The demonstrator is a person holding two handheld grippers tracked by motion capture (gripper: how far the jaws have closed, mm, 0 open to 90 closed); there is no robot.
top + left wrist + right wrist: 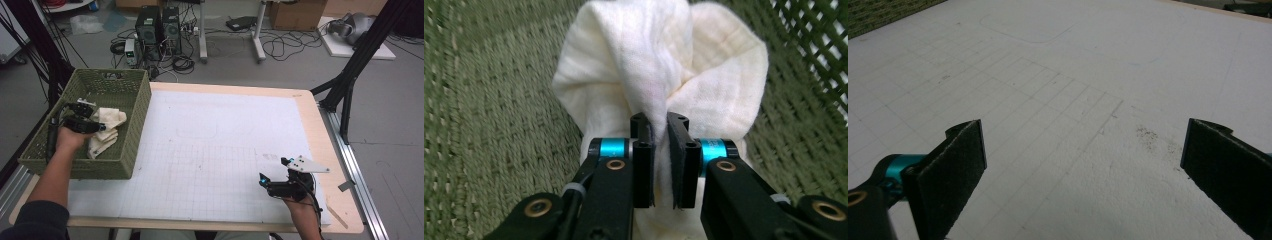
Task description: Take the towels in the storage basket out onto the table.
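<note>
Got left gripper (102, 127) down in green basket (131, 145) at desk's left edge, jaws pinching fold of cream cloth (659, 75). Basket walls crowd it close. My right gripper (274, 172) parked near desk's front-right corner, jaws spread, gridded white sheet (1058, 100) underneath.

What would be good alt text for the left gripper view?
The left tool, seen from just behind its two black jaws, is pinched shut on a fold of a cream cloth. The cloth lies bunched inside a green woven basket.
</note>
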